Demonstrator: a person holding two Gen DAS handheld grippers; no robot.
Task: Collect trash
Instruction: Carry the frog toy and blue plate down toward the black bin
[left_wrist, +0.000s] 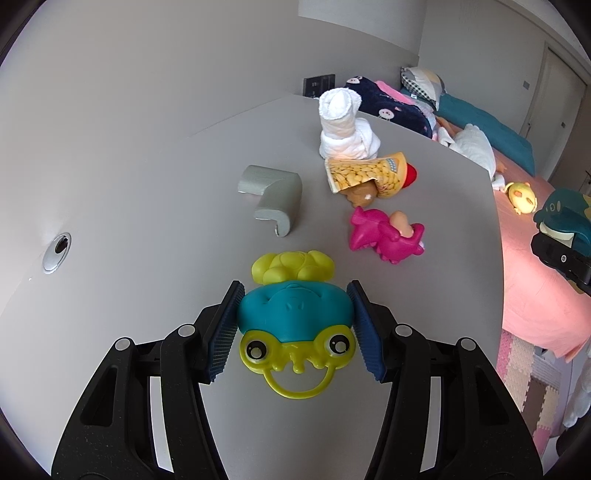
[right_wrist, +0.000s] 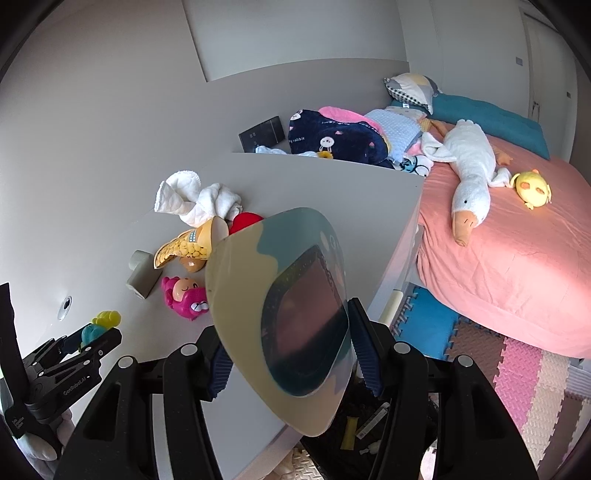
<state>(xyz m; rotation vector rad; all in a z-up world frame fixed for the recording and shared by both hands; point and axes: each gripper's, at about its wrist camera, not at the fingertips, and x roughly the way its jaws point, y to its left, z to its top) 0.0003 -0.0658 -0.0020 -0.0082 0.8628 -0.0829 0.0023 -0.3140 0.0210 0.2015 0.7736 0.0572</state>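
Left gripper (left_wrist: 295, 328) is clamping a frog toy (left_wrist: 295, 325); right gripper (right_wrist: 288, 350) is gripping a flat pouch (right_wrist: 280, 314) (both lifted clear of the table (left_wrist: 147, 221), presumably for disposal).

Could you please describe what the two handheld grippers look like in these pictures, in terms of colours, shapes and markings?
Both look alike. The left gripper has black, angular plastic linkage arms with round silver pivot pins, and its fingers carry dark blue ribbed pads. The right gripper shows the same black frame, silver pins and blue pads. In the right wrist view, the left gripper's side carries small white lettering. No cables or sleeves are visible.
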